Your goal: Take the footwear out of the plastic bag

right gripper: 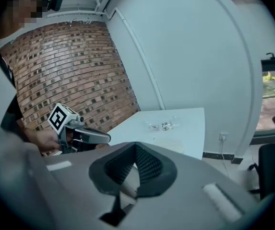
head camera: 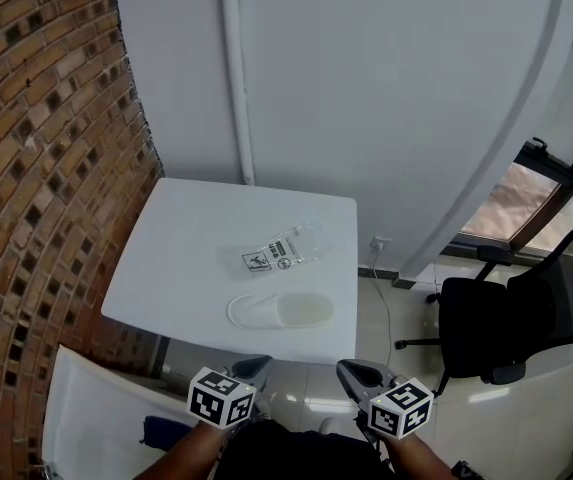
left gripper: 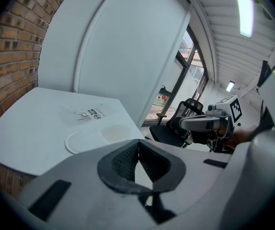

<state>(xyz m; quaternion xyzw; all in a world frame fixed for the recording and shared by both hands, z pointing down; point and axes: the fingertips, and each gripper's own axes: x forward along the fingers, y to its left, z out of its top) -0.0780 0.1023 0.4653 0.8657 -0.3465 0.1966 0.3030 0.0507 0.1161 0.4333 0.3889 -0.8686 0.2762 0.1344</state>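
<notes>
- A brick wall (head camera: pixel 36 168) fills the left side of the head view.
- Below it, a white surface (head camera: pixel 96 408) is cut off by the frame's corner; what it is cannot be told.
- The left gripper (head camera: pixel 255 366) hangs off the table's near edge. Its own view shows the ribbed pads pressed together with nothing between them. The hand holding it is cropped at the frame's bottom.
- The white table (head camera: pixel 176 268) stands against the pale wall, well ahead of both grippers.
- A white slipper (head camera: pixel 280 311) lies flat near the table's front edge, outside the bag. In the right gripper view it almost melts into the tabletop.
- The clear plastic bag (head camera: pixel 286 249) lies just behind the slipper, apart from it, with a printed label showing. Whether anything is still inside it is too small to tell.
- The right gripper (head camera: pixel 352 371) hangs beside the left one, jaws likewise closed tight and empty. From the head view only their backs show.
- A black office chair (head camera: pixel 511 323) stands on the floor at the right, below a window (head camera: pixel 526 203) clipped by the frame's edge.
</notes>
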